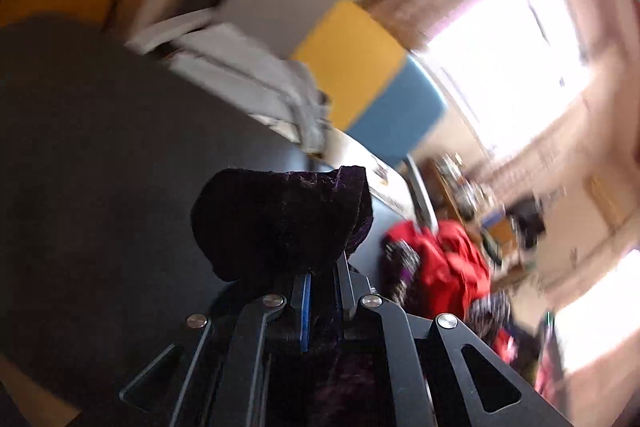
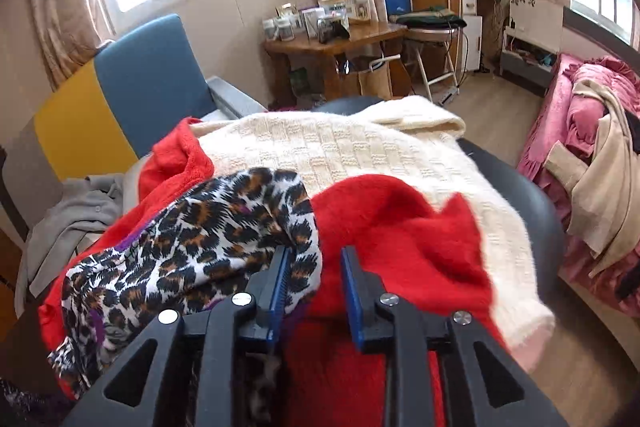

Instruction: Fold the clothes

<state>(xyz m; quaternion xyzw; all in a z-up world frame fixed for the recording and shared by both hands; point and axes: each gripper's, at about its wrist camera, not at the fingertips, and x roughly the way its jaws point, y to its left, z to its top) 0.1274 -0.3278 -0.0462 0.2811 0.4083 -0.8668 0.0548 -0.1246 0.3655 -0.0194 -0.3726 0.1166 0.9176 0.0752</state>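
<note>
My left gripper (image 1: 320, 275) is shut on a dark purple velvet garment (image 1: 280, 223), which bunches over its fingertips above the dark round table (image 1: 100, 155). The left wrist view is blurred by motion. My right gripper (image 2: 312, 267) is open and empty, its blue pads (image 2: 350, 283) just above a pile of clothes: a leopard-print garment (image 2: 192, 239) by the left finger, a red fleece garment (image 2: 400, 227) under the right finger, and a cream knit sweater (image 2: 360, 151) behind. The red garment also shows in the left wrist view (image 1: 448, 259).
A grey garment (image 1: 248, 75) lies on a sofa with yellow and blue cushions (image 2: 120, 95) beside the table. A wooden desk (image 2: 336, 39) with jars, a stool (image 2: 432, 39) and a pink bed with clothes (image 2: 592, 131) stand farther off.
</note>
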